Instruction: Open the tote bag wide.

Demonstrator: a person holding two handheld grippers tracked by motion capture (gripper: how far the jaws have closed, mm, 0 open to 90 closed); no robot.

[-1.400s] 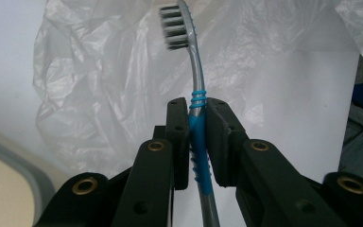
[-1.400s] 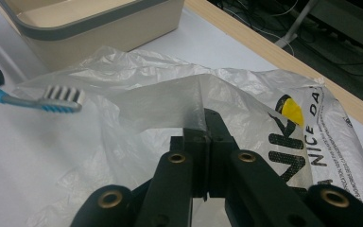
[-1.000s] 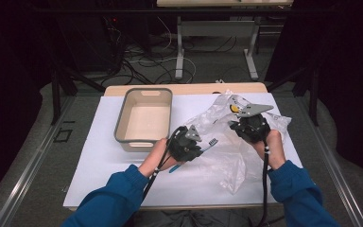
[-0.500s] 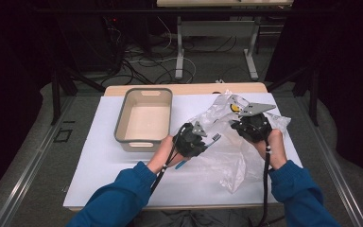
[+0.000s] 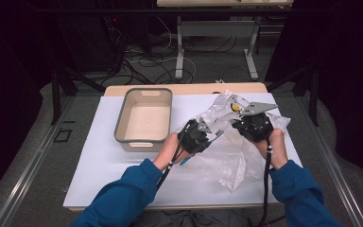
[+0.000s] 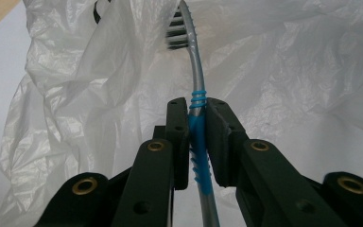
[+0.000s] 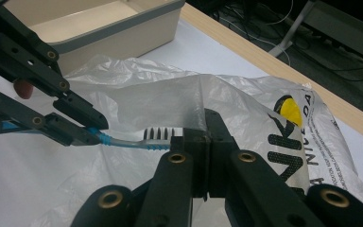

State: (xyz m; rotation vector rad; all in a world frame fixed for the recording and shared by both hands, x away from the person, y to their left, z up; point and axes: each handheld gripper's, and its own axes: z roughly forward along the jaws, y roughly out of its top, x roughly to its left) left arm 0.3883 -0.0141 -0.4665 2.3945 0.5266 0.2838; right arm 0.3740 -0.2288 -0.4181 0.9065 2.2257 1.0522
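Note:
A thin white plastic bag [image 5: 236,158] lies crumpled on the right half of the white table [image 5: 104,161]. My right gripper [image 7: 208,126] is shut on the bag's upper edge [image 7: 246,94] and holds it lifted. My left gripper [image 6: 197,108] is shut on a toothbrush [image 6: 194,71] with a silver and blue handle. The brush's bristled head [image 7: 158,135] points into the folds of the bag, just left of the right gripper's jaws. In the high view the left gripper [image 5: 207,132] sits at the bag's left side, close to the right gripper [image 5: 246,124].
A beige tray with a grey rim [image 5: 123,118] stands empty at the back left of the white sheet. The table's wooden edge [image 5: 189,89] runs along the back. Cables and table legs lie on the floor beyond.
My left gripper has moved to the right with the toothbrush, toward the bag and the right gripper. The right gripper has stayed in place.

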